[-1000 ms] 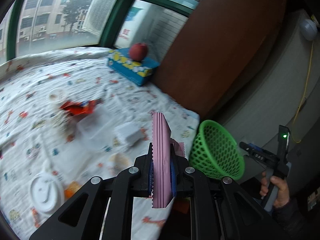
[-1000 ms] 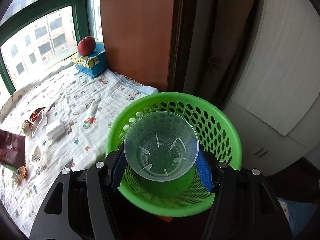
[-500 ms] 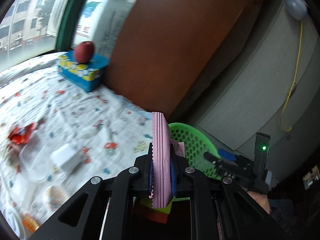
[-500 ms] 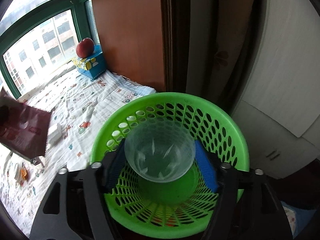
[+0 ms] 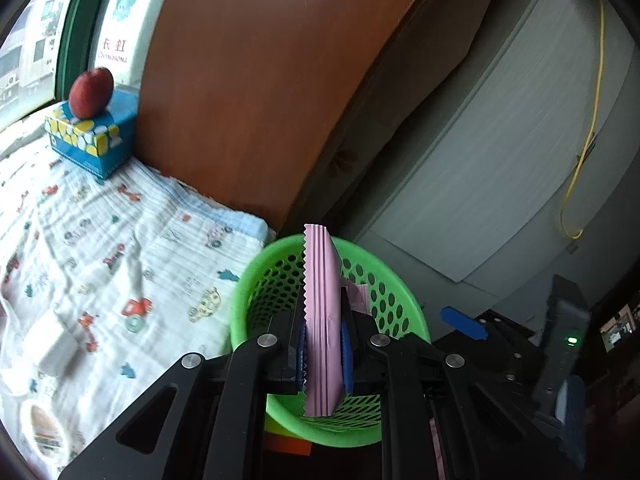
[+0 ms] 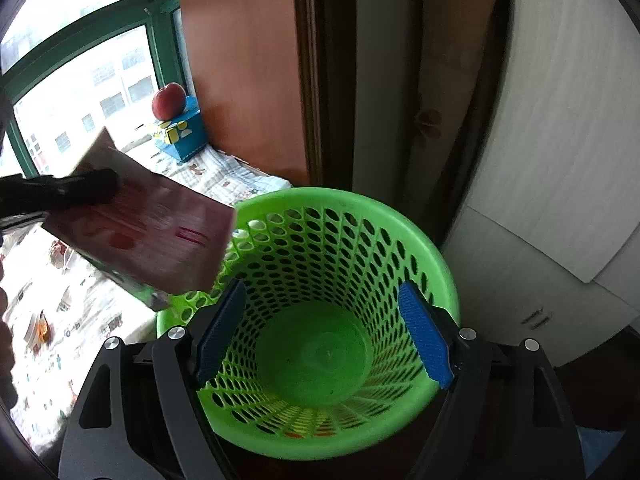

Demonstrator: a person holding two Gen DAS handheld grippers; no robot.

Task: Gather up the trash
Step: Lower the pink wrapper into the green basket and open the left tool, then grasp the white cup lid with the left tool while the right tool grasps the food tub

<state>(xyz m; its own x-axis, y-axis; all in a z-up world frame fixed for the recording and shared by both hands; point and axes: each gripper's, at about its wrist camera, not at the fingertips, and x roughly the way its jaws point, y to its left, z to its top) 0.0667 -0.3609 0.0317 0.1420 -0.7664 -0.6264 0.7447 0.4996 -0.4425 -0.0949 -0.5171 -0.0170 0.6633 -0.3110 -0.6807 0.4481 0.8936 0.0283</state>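
While the green basket (image 6: 344, 216) is filling the lower middle of the frame, the right gripper (image 6: 324, 332) is opening above it, nothing between its jaws. Left gripper (image 5: 323, 354) is clamping a pink wrapper (image 5: 324, 320) over the rim; judging, releasing comes next.

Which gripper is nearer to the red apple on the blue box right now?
Left. The left gripper, shut on the pink wrapper, hangs at the green basket's rim on the bed side, toward the apple. The right gripper, jaws opening and empty, sits over the basket's middle.
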